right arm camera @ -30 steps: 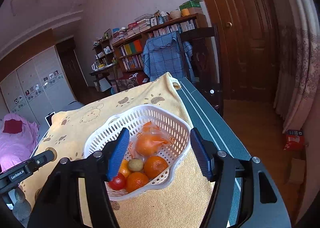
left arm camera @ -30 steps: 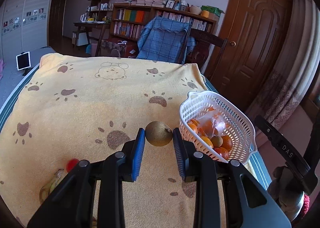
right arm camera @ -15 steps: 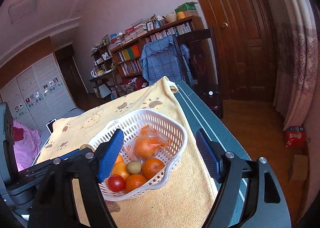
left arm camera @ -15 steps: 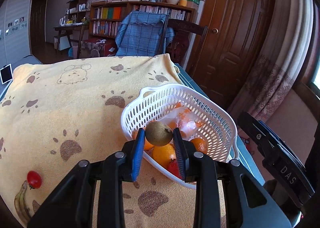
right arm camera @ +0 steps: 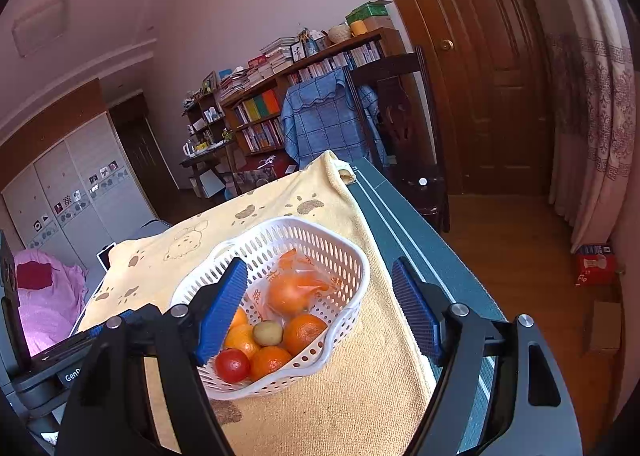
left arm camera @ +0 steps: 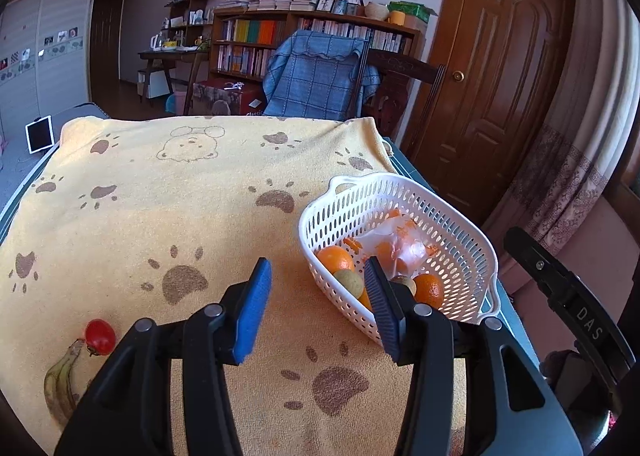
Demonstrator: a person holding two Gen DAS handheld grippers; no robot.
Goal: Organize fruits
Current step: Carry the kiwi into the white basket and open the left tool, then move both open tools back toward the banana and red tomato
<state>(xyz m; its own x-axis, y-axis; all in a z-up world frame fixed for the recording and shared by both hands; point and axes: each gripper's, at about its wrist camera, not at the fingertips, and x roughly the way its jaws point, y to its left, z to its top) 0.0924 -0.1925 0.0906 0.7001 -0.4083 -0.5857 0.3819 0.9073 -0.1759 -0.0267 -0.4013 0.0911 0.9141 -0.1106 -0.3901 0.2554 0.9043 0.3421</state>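
A white slotted basket [left arm camera: 440,208] stands on the yellow paw-print towel [left arm camera: 160,196] near the table's right edge. It holds several oranges, a bagged orange [right arm camera: 296,292], a red tomato [right arm camera: 233,365] and a brown-green kiwi [left arm camera: 348,283]; a second brownish fruit [left arm camera: 404,282] peeks out behind the pad. My left gripper [left arm camera: 316,268] hovers at the basket's near-left rim, its jaws opening with nothing between them. My right gripper [right arm camera: 320,268] stands open above the basket [right arm camera: 304,222], holding nothing. A cherry tomato [left arm camera: 99,337] and a banana [left arm camera: 60,388] lie on the towel at lower left.
The table's green edge [right arm camera: 420,232] drops off just right of the basket. Beyond the far end stand a chair with a blue blanket [left arm camera: 316,80], a bookshelf and a wooden door [left arm camera: 500,76]. A tablet [left arm camera: 39,134] sits at far left.
The left gripper carried the kiwi over the basket, then opened; the kiwi now lies in the basket and the gripper has drawn back to the left. The right jaws widened a little.
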